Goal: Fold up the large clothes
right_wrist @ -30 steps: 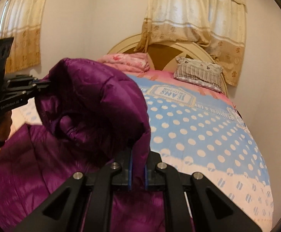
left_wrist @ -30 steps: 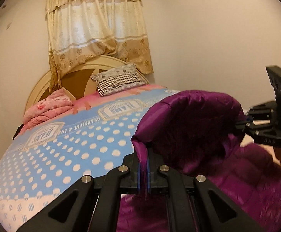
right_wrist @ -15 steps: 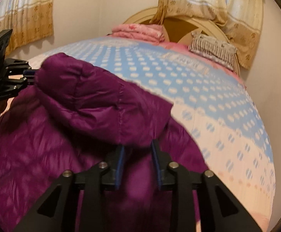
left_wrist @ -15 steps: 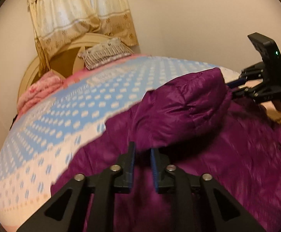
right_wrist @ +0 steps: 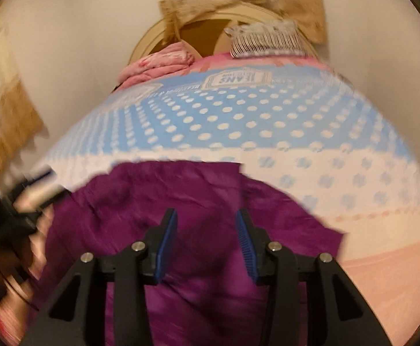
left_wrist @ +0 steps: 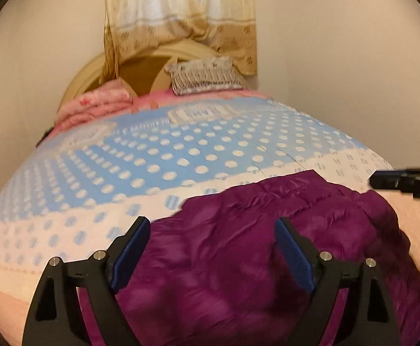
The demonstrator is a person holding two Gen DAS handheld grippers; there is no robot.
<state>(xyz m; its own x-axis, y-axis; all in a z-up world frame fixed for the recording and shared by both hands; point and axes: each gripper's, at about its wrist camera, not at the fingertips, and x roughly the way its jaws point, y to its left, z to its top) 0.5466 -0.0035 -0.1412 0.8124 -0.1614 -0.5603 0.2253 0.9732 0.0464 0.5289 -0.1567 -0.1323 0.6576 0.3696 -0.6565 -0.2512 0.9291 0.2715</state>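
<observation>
Jacket (left_wrist: 238, 259) now dropped flat on bed (left_wrist: 181, 155) below both tongs; I'm opening left tongs (left_wrist: 211, 252) and right tongs (right_wrist: 207, 245), nothing gripped. Hood fold done.

Warm, dim indoor light, source unclear. Both fisheye views bend strongly at the edges; right view's left edge smears with motion blur.

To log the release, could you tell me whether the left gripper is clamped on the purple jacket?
No: the left gripper is opening, its pads clear of the purple jacket.
</observation>
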